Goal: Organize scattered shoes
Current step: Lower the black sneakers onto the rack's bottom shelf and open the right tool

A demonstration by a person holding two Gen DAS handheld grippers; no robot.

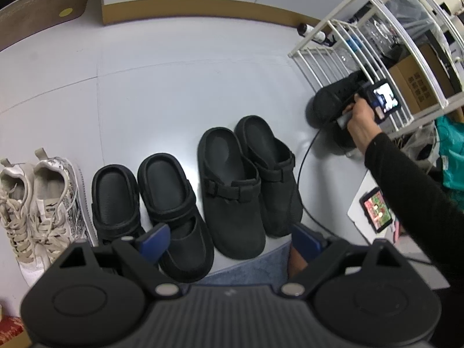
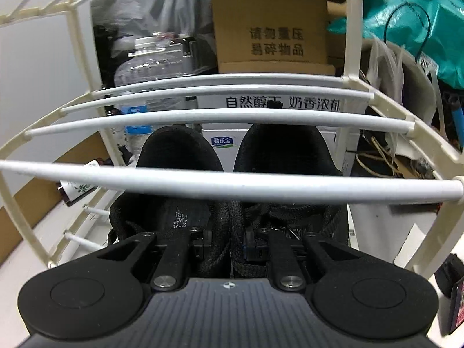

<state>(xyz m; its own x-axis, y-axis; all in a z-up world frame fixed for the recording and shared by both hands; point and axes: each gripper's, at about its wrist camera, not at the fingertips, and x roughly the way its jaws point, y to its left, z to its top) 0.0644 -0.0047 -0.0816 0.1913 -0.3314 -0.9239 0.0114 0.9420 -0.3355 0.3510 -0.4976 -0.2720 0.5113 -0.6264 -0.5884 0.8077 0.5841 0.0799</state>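
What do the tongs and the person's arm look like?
Both tongs are black plastic with round side discs, silver screws and a ribbed grey middle. The left tongs have blue fingertips. The right tongs carry a small screen on the back. The arm wears a black sleeve.

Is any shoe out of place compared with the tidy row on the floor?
Yes. The pair of black sneakers sits apart from the row, pushed under the white rack, with the right claw clamped on both collars. The clogs stand neatly.
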